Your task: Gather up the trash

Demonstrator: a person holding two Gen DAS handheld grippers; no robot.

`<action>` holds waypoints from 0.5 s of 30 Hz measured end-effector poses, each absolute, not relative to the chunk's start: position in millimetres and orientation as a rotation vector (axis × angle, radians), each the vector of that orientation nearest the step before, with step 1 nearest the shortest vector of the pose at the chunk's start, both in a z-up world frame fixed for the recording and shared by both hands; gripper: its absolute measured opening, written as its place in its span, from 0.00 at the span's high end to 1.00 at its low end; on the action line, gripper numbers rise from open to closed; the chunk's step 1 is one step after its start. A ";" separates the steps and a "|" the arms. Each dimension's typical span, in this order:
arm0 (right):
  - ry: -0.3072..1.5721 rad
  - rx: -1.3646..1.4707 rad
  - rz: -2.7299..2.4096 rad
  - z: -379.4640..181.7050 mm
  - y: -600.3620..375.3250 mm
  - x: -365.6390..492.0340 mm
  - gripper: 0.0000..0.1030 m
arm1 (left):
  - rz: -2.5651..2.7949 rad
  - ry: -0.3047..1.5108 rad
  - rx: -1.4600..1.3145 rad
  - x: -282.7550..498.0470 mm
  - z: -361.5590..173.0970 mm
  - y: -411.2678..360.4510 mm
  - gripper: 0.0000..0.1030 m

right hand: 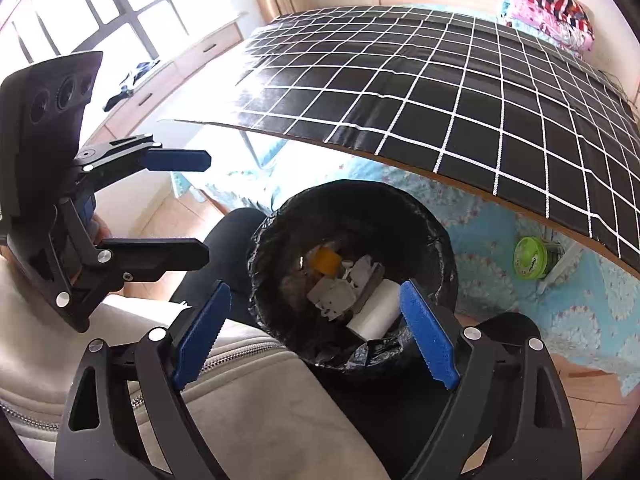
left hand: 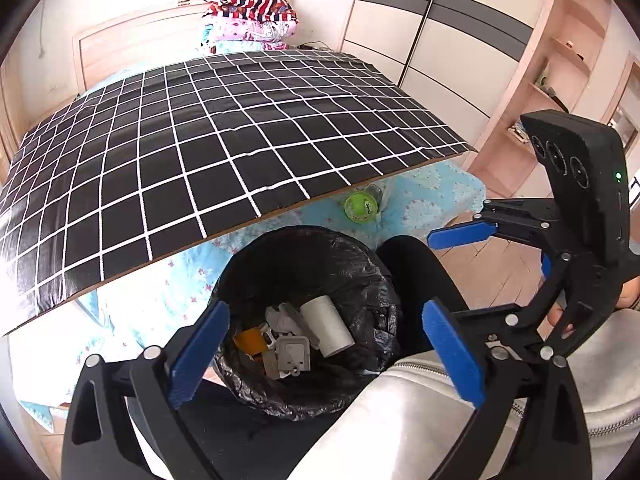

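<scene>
Both tools held above a trash bin (left hand: 304, 320) lined with a black plastic bag, lower centre of both views

Left tool (left hand: 324, 354): blue pads spread wide, nothing between them; the bin's mouth shows through the gap. Right tool (right hand: 316, 334): likewise spread wide and empty, its pads framing the bin rim from above. In the left wrist view the right tool sits at the right edge, side-on, its two fingers apart; in the right wrist view the left tool sits at the left edge, also parted

Inside the bin: a white roll (left hand: 327, 326) lying on its side, a white plastic wall socket (left hand: 294, 354), an orange piece (left hand: 250, 340), some crumpled white scraps. All rest loose at the bottom, touched by neither tool

A green-lidded container (left hand: 361, 205) lies on its side on the light blue bedsheet (left hand: 424, 196), just beyond the bin, under the overhanging edge of a black board with white grid lines (left hand: 208, 140) laid over the bed. Centre right in the left wrist view, far right in the right wrist view

Folded bedding (left hand: 250, 20) stacked at the headboard, top centre. A person's pale zipped jacket (left hand: 400, 420) and dark trouser leg (left hand: 416, 280) fill the lower part of the frame beside the bin
</scene>
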State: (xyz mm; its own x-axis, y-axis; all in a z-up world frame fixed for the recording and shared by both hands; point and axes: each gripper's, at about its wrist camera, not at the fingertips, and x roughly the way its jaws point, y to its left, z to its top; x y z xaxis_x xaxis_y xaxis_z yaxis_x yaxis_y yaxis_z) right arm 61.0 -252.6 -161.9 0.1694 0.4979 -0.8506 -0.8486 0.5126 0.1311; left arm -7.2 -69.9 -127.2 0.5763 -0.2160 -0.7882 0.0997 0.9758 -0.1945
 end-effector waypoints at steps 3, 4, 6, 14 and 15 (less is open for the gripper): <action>1.003 -0.425 0.996 -161.8 -253.6 59.5 0.14 | -0.192 0.934 -0.125 -10.0 -124.7 -72.2 0.08; 1.003 -0.427 0.993 -162.1 -253.4 59.8 0.14 | -0.196 0.933 -0.124 -10.8 -124.8 -72.7 0.08; 1.006 -0.428 0.990 -163.2 -253.4 60.8 0.14 | -0.196 0.940 -0.127 -10.0 -126.7 -73.1 0.08; 0.995 -0.426 0.991 -161.7 -254.7 59.6 0.14 | -0.196 0.944 -0.136 -10.4 -127.6 -70.9 0.08; 0.994 -0.425 0.991 -160.8 -254.9 59.1 0.14 | -0.199 0.942 -0.137 -10.6 -127.2 -70.9 0.08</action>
State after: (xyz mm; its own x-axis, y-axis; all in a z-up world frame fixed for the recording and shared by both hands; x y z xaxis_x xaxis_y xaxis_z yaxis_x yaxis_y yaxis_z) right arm 59.1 -254.9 -160.8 0.1794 0.4961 -0.8495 -0.8481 0.5156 0.1220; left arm -10.6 -70.9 -127.2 0.5717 -0.2289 -0.7879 0.1096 0.9730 -0.2031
